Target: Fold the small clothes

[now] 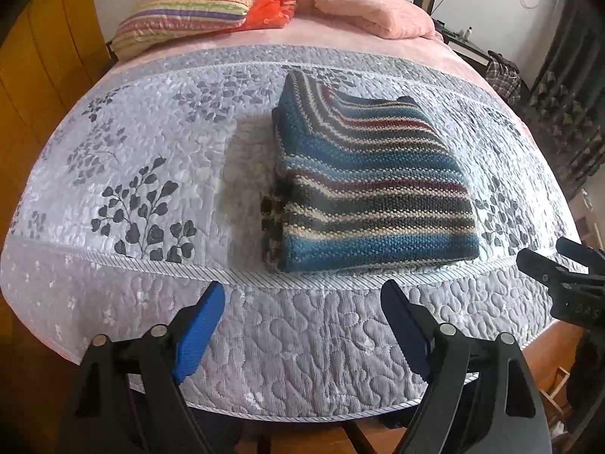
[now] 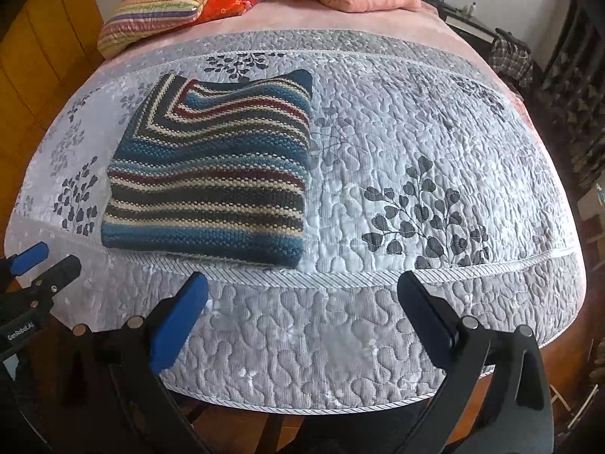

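Observation:
A striped knit garment (image 1: 370, 189) in blue, cream, dark red and grey lies folded into a neat rectangle on the grey quilt (image 1: 151, 151), near the bed's front edge. The right wrist view shows the same garment (image 2: 211, 170) left of centre. My left gripper (image 1: 302, 302) hangs open just short of the bed's front edge, below the garment, with nothing between its blue pads. My right gripper (image 2: 302, 291) is likewise open and empty, to the right of the garment's near corner. Each gripper shows at the side of the other's view, the right one (image 1: 559, 265) and the left one (image 2: 41, 261).
Striped and orange pillows (image 1: 196, 11) and a pink duvet (image 1: 370, 7) are heaped at the head of the bed. A wooden wardrobe (image 1: 41, 56) stands at left. A plaid cloth (image 1: 503, 75) and dark curtains are at right. Wooden floor lies below the bed's edge.

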Demonstrator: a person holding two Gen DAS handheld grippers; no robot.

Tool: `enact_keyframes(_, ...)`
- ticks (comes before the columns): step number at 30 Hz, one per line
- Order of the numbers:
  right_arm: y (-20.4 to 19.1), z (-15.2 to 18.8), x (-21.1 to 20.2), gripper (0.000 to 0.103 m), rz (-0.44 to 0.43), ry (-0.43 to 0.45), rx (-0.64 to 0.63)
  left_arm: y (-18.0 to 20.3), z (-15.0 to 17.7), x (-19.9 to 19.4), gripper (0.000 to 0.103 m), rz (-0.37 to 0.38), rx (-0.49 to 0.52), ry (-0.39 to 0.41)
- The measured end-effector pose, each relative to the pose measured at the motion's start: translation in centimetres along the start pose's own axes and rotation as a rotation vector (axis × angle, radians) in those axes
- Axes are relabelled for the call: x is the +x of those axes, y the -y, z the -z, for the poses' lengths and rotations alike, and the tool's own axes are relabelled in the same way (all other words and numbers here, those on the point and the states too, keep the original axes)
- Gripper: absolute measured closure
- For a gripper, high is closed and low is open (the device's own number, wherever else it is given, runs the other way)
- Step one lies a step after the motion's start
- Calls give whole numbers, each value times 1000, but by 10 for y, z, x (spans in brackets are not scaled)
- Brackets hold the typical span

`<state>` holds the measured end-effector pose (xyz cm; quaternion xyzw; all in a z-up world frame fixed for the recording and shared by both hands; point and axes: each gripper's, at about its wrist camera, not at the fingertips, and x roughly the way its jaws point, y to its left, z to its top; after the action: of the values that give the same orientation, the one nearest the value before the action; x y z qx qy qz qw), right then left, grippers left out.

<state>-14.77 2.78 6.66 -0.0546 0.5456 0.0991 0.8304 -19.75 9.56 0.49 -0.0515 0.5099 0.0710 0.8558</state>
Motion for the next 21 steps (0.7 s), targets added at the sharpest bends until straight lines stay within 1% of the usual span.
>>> enact_keyframes(13, 5, -1, 2, 3, 9, 11, 14, 6, -2, 4, 18, -5, 16, 4)
enact_keyframes(21, 6, -1, 4, 3, 10, 11, 18, 6, -3, 5, 18, -6, 9, 3)
